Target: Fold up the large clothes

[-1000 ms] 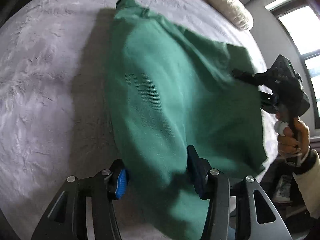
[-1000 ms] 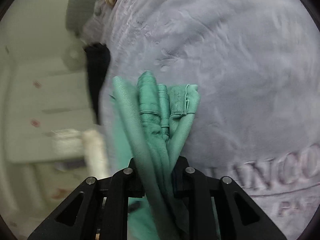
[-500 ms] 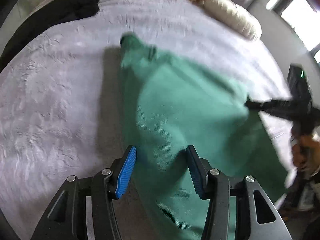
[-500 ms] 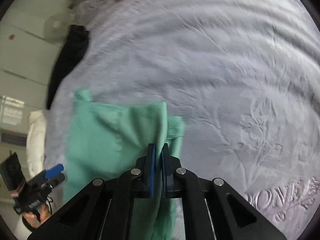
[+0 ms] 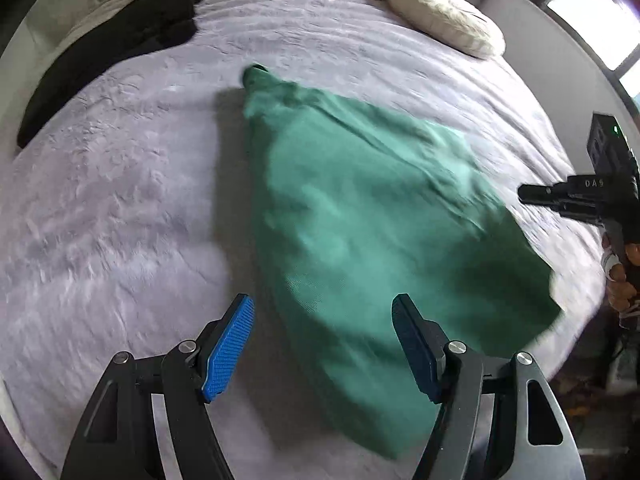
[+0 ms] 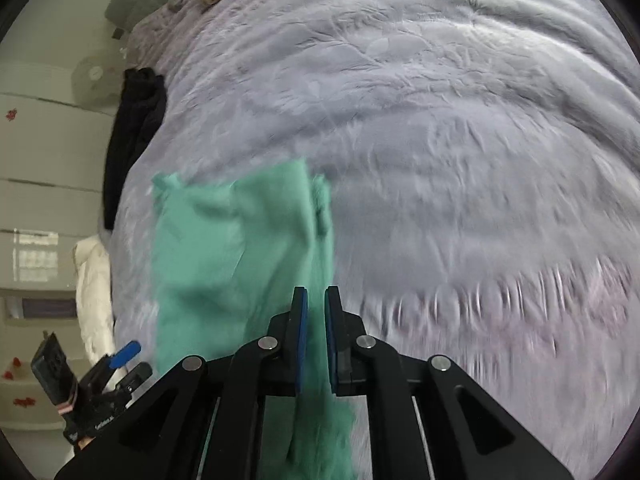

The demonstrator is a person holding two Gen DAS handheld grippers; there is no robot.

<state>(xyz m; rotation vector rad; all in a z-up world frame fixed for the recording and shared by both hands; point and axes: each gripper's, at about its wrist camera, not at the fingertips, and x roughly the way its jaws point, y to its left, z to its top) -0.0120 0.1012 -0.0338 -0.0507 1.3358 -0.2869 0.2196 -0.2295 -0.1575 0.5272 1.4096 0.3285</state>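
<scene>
Blue-padded left tongs: spread wide, empty, hovering over the near end of the garment without touching it. Right tongs: nearly pressed together, green cloth running between the pads; apparently pinching an edge. Green garment: lies lengthwise on the grey plush bedspread, one side lifted. Judged soft, light, limp, prone to sag; best gripped at hems or corners.

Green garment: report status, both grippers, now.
Left gripper open, holding nothing. Right gripper slightly parted, grip on cloth unclear. Green garment spread on grey bedspread, blurred. Black clothing off to the side, not obstructing.
</scene>
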